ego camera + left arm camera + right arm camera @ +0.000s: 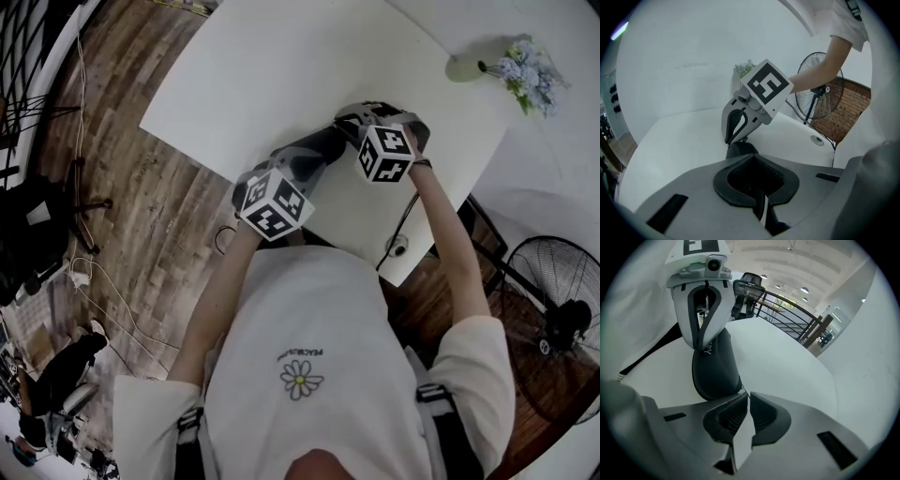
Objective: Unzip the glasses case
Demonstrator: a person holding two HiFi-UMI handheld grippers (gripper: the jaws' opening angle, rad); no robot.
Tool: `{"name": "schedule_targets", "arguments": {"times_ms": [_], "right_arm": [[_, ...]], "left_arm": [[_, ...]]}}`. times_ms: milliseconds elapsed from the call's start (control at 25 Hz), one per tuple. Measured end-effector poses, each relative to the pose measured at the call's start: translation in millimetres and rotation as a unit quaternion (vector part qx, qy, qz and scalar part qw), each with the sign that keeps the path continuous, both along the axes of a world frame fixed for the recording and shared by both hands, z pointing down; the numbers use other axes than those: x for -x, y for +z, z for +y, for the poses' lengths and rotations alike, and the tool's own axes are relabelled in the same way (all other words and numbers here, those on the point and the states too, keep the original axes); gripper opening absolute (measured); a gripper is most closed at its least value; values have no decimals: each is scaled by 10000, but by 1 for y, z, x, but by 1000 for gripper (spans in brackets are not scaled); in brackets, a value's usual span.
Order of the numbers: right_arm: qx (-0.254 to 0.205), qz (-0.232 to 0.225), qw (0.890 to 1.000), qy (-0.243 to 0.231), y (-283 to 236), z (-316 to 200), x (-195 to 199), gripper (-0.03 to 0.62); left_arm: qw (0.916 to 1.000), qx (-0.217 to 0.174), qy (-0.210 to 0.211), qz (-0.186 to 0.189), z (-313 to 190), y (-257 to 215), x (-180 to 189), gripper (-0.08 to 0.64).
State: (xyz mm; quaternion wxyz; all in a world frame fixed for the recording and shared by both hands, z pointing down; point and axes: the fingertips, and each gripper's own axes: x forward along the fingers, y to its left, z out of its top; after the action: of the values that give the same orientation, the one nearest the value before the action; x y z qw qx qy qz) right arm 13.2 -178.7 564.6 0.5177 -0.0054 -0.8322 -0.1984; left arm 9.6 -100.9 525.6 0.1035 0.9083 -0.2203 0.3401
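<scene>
Dark ribbed pads of my right hand-held gripper [746,397] are sitting clenched, nipping what looks like the thin zip pull [746,390] at the rounded end of the dark oval fabric glasses case [715,373]. That case is stretching over the white tabletop [787,352] toward 11 o'clock from those pads. My left hand-held gripper [753,157] is clamping its far end there. A pale vase of blue flowers [466,67] is showing at 2 o'clock in the head view.
</scene>
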Motion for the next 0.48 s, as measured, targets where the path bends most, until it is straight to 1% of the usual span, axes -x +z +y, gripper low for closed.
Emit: {"name": "schedule_targets", "arguments": {"times_ms": [80, 160, 240, 280, 320, 360, 400, 440, 480], "right_arm": [[59, -143, 9995, 282, -4, -1, -1, 9], [58, -565, 9955, 758, -18, -4, 1, 14], [-43, -1004, 9880, 1173, -38, -7, 3, 18], [-112, -1144, 9849, 1297, -47, -7, 2, 44], [-176, -1256, 9822, 1385, -57, -6, 1, 85], [-236, -1371, 9794, 1465, -67, -5, 0, 105], [-306, -1515, 9755, 1565, -77, -3, -1, 109], [-395, -1701, 9698, 1703, -89, -2, -3, 109], [-498, -1941, 9614, 1886, -101, -1, -5, 109]], "left_arm": [[10000, -79, -20, 6, 1, 0, -1, 12], [9999, -128, -15, 14, 3, 0, 0, 12], [9999, -153, -5, 20, 4, -4, 1, 14], [9997, -251, -16, 20, 2, -9, 2, 14], [9991, -421, -40, 24, -1, -16, 4, 14], [9980, -634, -69, 31, -6, -25, 6, 14], [9963, -854, -97, 37, -11, -35, 8, 40], [9944, -1052, -125, 31, -15, -44, 12, 106], [9925, -1211, -149, 10, -18, -51, 17, 153]]}}
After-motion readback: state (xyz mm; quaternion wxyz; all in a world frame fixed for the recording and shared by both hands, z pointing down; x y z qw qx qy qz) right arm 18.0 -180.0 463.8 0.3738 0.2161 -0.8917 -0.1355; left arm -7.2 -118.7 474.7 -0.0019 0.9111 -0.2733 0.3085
